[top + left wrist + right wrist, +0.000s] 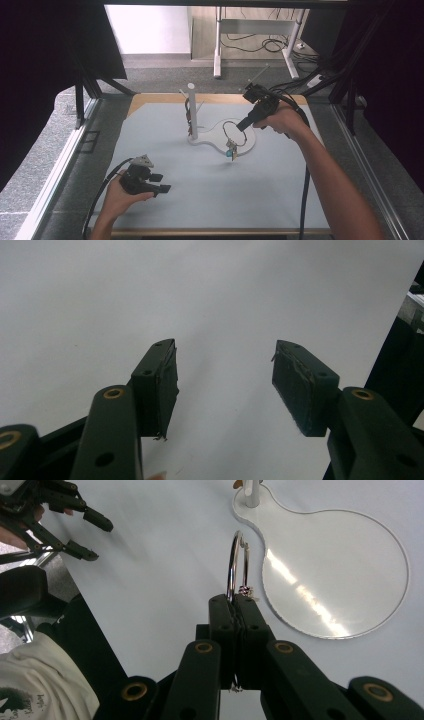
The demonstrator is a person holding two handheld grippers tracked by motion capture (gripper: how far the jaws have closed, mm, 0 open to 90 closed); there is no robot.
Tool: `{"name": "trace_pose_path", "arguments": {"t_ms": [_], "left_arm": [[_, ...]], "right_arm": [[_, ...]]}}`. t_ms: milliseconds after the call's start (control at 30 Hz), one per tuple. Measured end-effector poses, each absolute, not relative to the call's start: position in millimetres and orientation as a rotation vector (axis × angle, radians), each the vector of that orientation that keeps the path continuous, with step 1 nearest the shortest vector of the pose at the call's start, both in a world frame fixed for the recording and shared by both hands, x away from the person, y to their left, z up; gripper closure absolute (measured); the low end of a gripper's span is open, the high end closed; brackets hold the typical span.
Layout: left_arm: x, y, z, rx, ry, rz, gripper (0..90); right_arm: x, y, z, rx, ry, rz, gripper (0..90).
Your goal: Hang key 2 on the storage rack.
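A metal ring (233, 134) with small keys or charms (231, 151) hanging from it is held up over the white stand base (216, 138). My right gripper (242, 126) is shut on that ring; in the right gripper view the ring (235, 567) rises from between the closed jaws of my right gripper (235, 600), beside the glossy base (340, 575). A white post (192, 111) stands on the base, with something dark hanging on it. My left gripper (160, 183) rests low at the table's front left, open, with nothing between its pads (166, 380).
A pale blue mat (210, 195) covers the wooden table. Black frame struts (345, 95) stand at both sides. Desk legs and cables (270, 45) lie on the floor beyond the far edge. My left gripper (75, 532) also shows far off in the right gripper view.
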State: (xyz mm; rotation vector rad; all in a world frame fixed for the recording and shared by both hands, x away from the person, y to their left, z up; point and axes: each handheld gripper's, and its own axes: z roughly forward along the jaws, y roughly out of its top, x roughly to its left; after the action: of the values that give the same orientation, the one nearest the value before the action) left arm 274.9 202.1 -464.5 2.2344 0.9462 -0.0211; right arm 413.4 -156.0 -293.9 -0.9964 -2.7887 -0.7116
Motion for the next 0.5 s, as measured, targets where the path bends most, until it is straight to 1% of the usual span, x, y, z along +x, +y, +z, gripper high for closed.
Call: {"name": "trace_pose_path", "arguments": {"t_ms": [500], "left_arm": [[275.1, 203.8, -463.9, 2.226, 0.944, -0.028, 43.9]], "right_arm": [[436.2, -143.9, -291.6, -1.043, -2.792, -0.675, 87.9]]}}
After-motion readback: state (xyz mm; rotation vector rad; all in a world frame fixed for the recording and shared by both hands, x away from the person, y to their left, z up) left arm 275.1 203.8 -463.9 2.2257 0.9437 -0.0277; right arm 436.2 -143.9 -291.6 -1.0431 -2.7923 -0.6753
